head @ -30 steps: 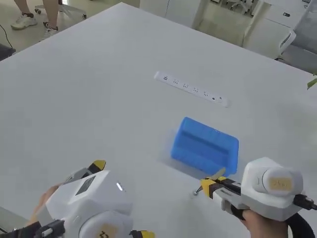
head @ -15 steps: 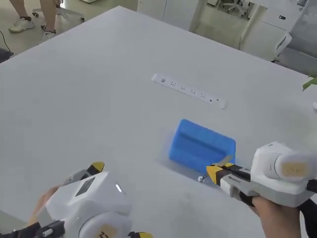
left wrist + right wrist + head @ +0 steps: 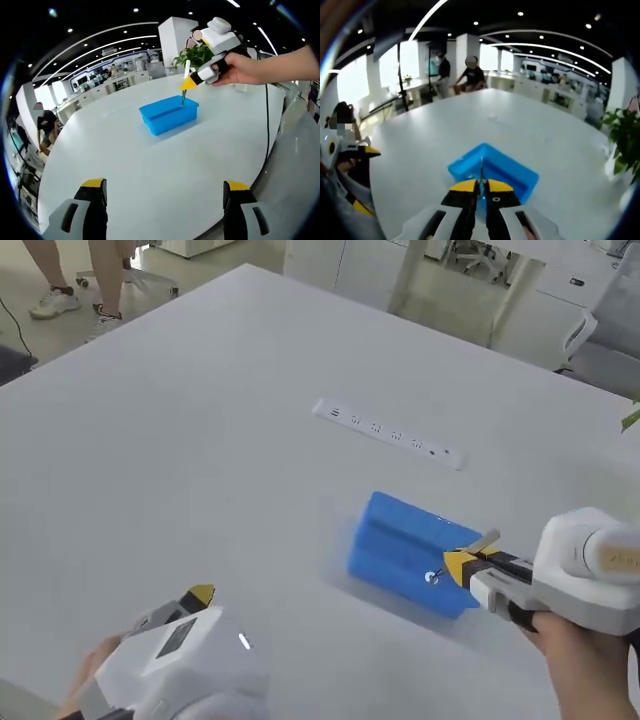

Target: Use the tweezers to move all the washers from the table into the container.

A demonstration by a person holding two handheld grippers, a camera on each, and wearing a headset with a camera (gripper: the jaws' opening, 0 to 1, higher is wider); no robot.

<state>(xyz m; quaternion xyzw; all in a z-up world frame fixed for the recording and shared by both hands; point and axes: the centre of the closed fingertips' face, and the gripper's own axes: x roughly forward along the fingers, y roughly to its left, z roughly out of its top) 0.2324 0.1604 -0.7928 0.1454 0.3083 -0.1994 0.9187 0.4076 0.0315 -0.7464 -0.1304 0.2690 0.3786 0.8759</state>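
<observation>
Shows a plain bright blue on the container (image 3: 410, 550), set against the flat white of the table (image 3: 180, 430). Matches that white on the power strip (image 3: 390, 435), dotted with small dark sockets. Carries white shells on the right gripper (image 3: 462, 565) and the left gripper (image 3: 164, 184) alike: yellow jaw tips over black, with grey behind them in the left gripper view. Looks pale off-white on the tweezers (image 3: 186, 72) and glints silver on the washer (image 3: 432, 577). Adds leafy green in the plant (image 3: 622, 132) and black along the cable (image 3: 266, 125).
</observation>
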